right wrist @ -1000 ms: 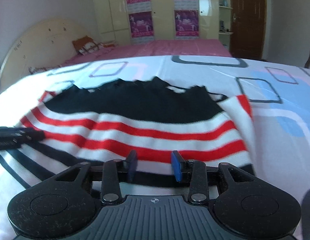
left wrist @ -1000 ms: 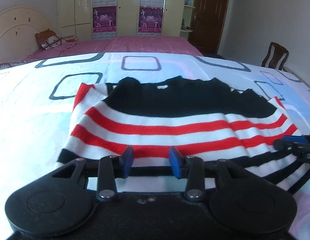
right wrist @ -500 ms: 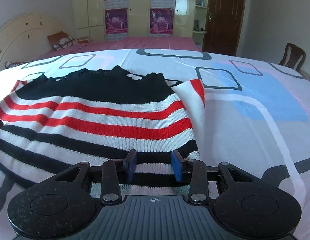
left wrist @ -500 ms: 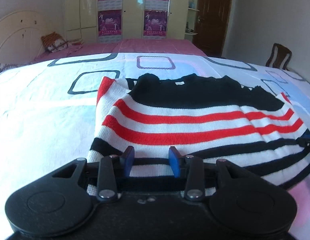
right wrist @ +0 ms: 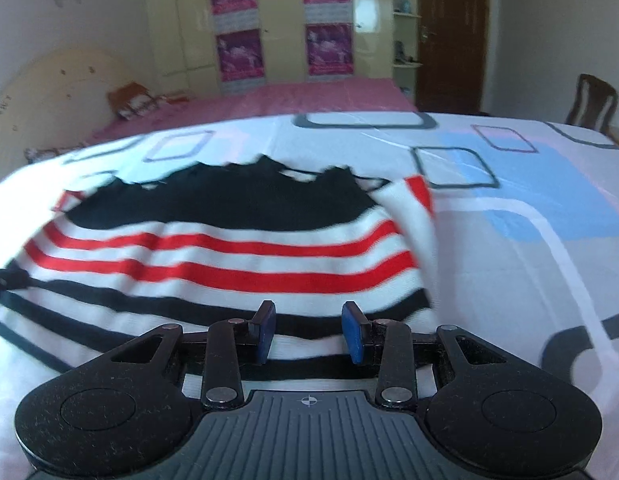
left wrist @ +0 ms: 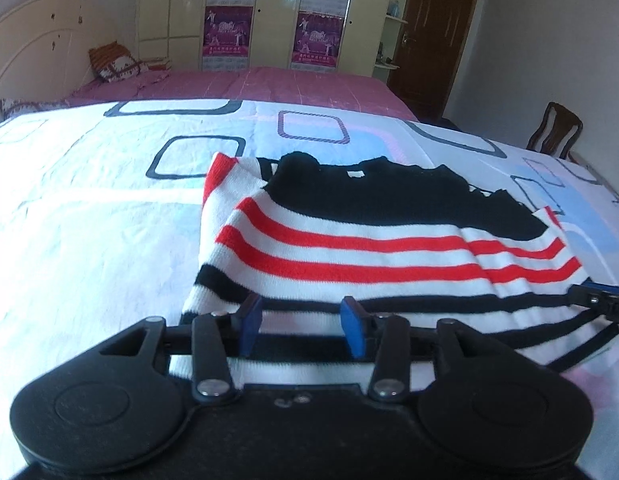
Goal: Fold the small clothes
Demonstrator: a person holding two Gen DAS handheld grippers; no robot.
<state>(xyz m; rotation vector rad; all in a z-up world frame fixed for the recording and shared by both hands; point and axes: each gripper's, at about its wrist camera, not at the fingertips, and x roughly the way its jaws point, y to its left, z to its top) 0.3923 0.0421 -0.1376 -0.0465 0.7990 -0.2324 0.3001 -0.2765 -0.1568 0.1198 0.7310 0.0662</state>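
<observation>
- Red, white and black striped knit is being shown as a small sweater, spread across a white bedsheet printed with rounded squares, its black part farthest from the cameras.
- The near hem is being overlapped by the left gripper; its jaws have just been opening, and the blue pads are being kept apart with fabric between them, unpressed.
- The hem's other end is being straddled by the right gripper, its pads likewise parted; whether the cloth is being pinched cannot be told.
- A pink bed and a wooden chair are being seen behind.
</observation>
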